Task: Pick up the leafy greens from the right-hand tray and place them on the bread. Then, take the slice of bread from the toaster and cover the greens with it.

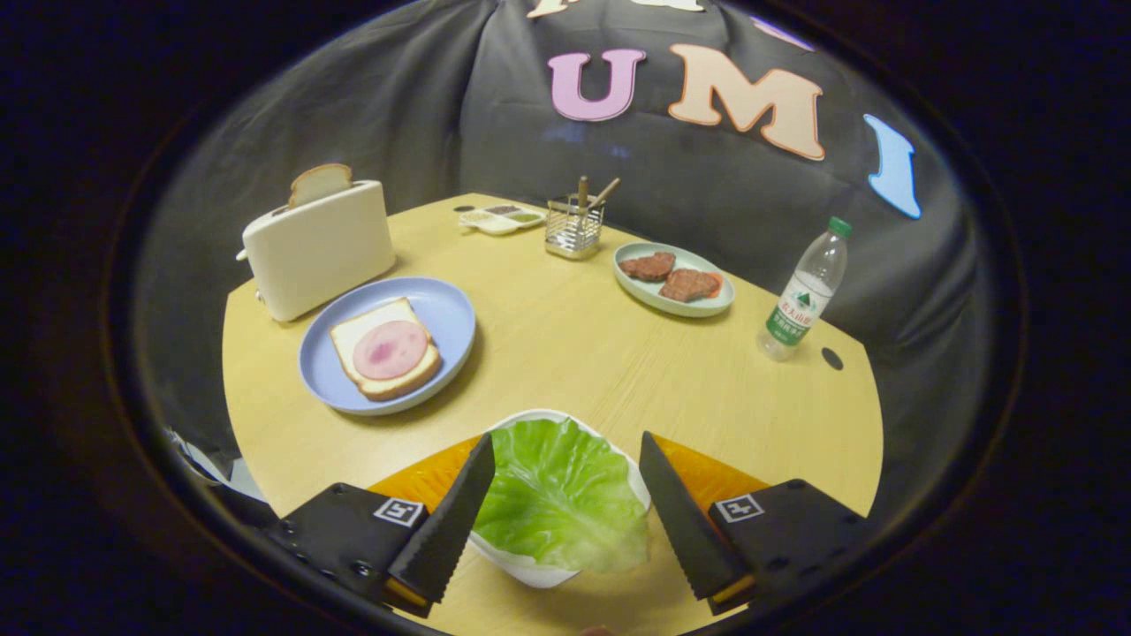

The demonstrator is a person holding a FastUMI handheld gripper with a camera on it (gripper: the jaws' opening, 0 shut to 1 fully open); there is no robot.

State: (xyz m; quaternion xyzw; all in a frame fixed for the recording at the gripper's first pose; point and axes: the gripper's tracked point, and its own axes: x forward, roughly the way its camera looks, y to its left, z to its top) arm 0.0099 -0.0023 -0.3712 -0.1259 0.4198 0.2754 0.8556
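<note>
Claw [565, 455] spread wide and empty, one finger on each side of the leafy greens [558, 495] lying in the white tray [530, 570] on the tabletop [574, 344], leaf between the tips but apparently untouched. Likely to slip or tear if pinched only at the thin curled edge, or to drag the light tray along if closed too low against its rim. Bread [385, 349] with ham waiting on the blue plate [442, 309] well beyond the fingers, beside the toaster [318, 247].
</note>
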